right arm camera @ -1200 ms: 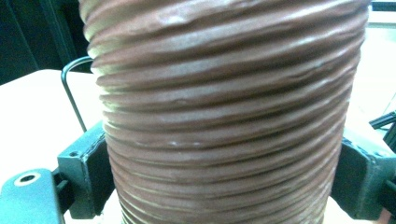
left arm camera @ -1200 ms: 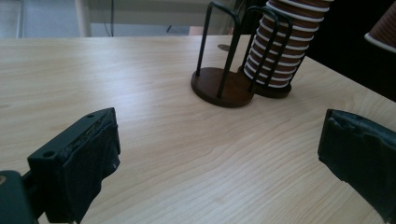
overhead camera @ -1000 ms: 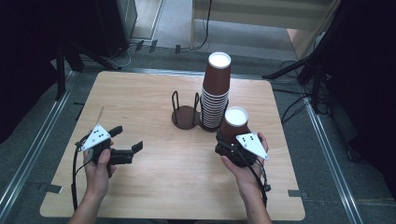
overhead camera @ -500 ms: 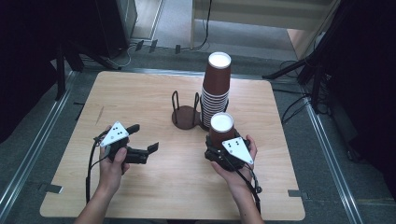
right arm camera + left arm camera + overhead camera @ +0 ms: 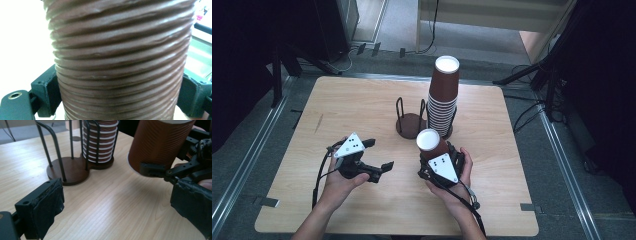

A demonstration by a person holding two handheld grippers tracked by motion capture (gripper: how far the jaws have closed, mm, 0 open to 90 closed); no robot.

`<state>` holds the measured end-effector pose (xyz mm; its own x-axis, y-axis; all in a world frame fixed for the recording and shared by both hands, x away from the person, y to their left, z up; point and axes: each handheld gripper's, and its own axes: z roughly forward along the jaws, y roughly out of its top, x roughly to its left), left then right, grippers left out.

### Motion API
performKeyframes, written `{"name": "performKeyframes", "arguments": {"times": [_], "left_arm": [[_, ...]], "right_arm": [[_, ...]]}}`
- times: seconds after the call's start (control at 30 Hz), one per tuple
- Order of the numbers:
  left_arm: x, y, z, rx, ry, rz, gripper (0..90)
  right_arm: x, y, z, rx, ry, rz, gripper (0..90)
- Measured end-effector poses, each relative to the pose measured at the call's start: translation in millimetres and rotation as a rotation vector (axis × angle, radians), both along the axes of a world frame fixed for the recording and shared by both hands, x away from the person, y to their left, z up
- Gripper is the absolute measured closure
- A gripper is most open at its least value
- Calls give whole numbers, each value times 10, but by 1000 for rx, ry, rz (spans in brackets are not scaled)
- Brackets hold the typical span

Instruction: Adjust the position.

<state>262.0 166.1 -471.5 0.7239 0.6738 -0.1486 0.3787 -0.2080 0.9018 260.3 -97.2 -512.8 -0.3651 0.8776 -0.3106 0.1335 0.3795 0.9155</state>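
- The left gripper (image 5: 371, 156) sits at lower left of centre in the high view, above the bare table (image 5: 362, 107); its fingers (image 5: 41, 210) stand wide apart with nothing between them, and they point toward the right of the frame.
- Above and between the two hands, at the frame's middle, stands a dark wire cup holder (image 5: 411, 120) with one empty bay; the bay next to it on the right carries a tall stack of brown cups (image 5: 443, 95).
- The single brown ribbed cup (image 5: 430, 145) lies just right of centre, in front of the holder and apart from it, raised off the table with its white mouth up and its long axis tipped slightly toward the upper left.
- The right gripper (image 5: 437, 159) has its fingers (image 5: 47, 93) closed on the cup's lower wall, one on each side, as the right gripper view shows.
- From the left fingers the cup lies to the right and a little higher, near but not touching; in the left gripper view its base (image 5: 133, 166) hangs at upper right, beyond the open gap.
- The right hand carries the cup, so I judge it the one placed for the empty bay; the left hand is free and close enough to take the cup's body.
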Motion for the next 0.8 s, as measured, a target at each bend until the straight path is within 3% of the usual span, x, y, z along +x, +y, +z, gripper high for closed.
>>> {"name": "performKeyframes", "arguments": {"times": [0.23,0.8], "left_arm": [[-34,-86,49,21,-10,-21,0],[-68,-248,8,86,31,-112,0]], "right_arm": [[-42,100,-69,-48,-11,30,106],[-134,306,-202,-166,-68,108,106]]}}
